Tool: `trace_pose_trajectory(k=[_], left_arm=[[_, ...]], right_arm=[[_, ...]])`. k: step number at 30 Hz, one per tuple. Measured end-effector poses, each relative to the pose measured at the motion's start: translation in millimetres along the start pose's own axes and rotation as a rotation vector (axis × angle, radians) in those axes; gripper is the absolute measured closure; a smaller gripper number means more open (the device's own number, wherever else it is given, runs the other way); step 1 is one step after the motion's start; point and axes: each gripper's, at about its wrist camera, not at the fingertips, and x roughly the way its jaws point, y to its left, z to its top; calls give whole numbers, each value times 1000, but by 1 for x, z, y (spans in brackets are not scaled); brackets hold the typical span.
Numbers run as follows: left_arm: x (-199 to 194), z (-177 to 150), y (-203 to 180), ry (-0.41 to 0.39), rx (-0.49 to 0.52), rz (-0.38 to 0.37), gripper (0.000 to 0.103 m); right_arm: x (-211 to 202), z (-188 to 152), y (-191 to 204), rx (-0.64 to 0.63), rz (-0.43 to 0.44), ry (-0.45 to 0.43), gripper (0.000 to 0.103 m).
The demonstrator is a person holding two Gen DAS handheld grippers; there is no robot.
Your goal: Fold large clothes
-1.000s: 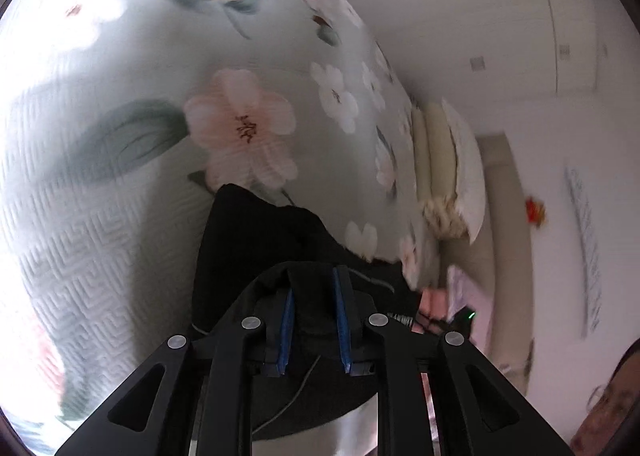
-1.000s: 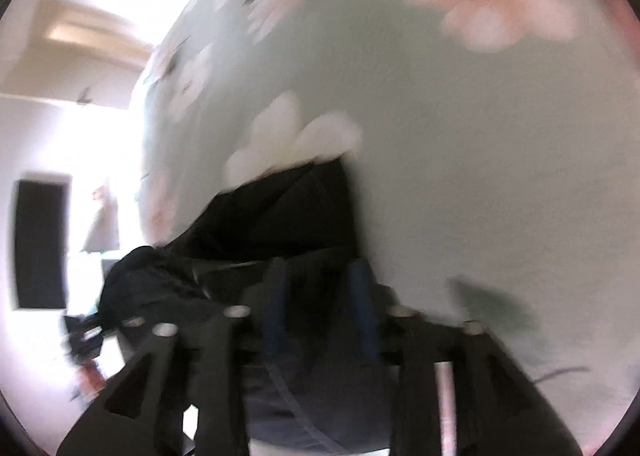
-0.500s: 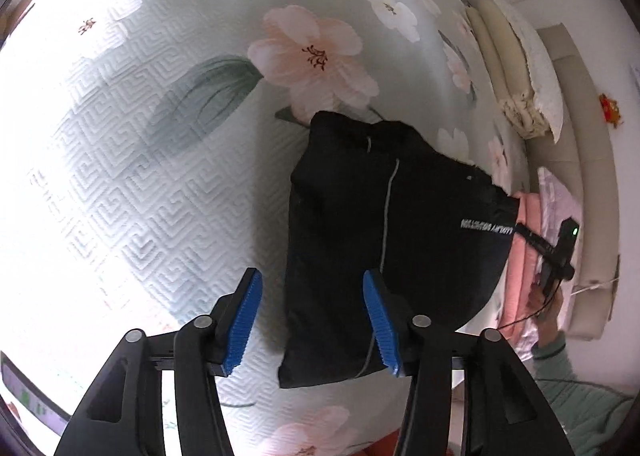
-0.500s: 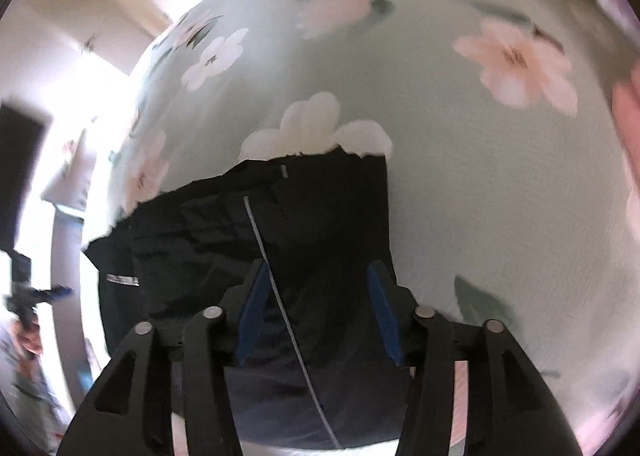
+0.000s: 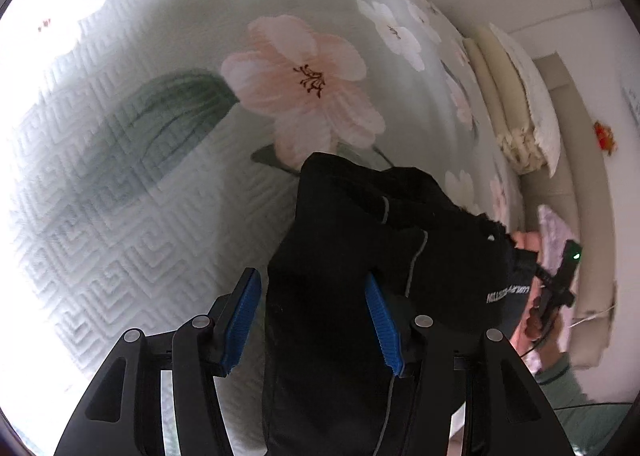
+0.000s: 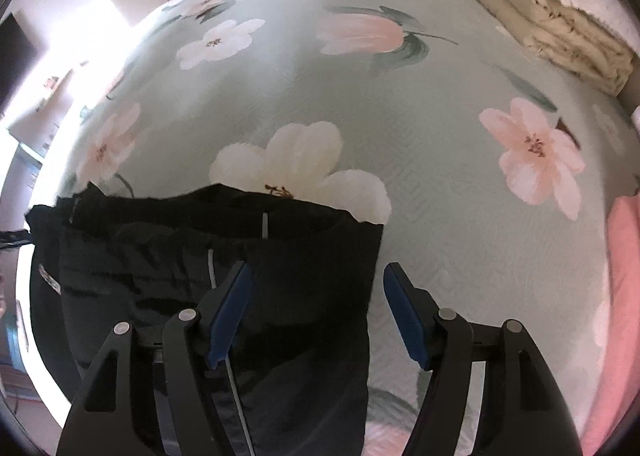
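A black garment (image 5: 360, 256) with grey piping and a small white logo lies folded on the floral bedspread (image 5: 140, 175). My left gripper (image 5: 312, 296) is open and empty, its blue pads on either side of the garment's left edge. In the right wrist view the same garment (image 6: 180, 264) lies flat on the bedspread (image 6: 440, 215). My right gripper (image 6: 316, 288) is open and empty over the garment's right edge.
Folded beige bedding (image 6: 560, 27) is stacked at the far side of the bed; it also shows in the left wrist view (image 5: 516, 103). Pink cloth (image 6: 616, 316) lies at the right. The other gripper's handle (image 5: 560, 280) shows beyond the garment.
Both grippers were shut on the black garment a second ago. They have opened, let it drop flat on the bed, and pulled back a little.
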Motion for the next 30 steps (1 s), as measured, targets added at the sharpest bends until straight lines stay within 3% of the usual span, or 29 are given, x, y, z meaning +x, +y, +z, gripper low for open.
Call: trace_pose_trajectory(k=[2,4,6,13,14,16,17,21,24,26,30], left_arm=[[4,2,5,13,-22,-62,46],[12,4,9,38,-32,-119,36],[20,7,10,61,-47,-166,35],[38,17,6,30,-67,-198,36],[37,17,1,13,-53,-188,37],[28,14,-14,-41,15,-133,64],[23,11,-22,-61,48,-113,88],[-13,-11,-53,-206,114,-30,92],[-58,-20,-72,-328,92,-100,93],[-76,-13,-87,-367,123,-130,92],[-74,35,-115,-424,192,-45,92]], right_arm=[[3,1,-5,6,29,1,32],[6,3,-10,10,51,8,32],[11,4,-14,12,84,21,32],[29,8,-4,-57,90,50,33],[30,8,-4,-50,102,53,46],[30,5,1,-58,102,50,67],[27,3,5,-76,77,34,79],[-4,-14,23,-141,-96,-69,88],[-44,-20,26,-123,-220,-167,92],[-71,-16,28,-108,-278,-223,93],[-90,20,41,-159,-423,-317,93]])
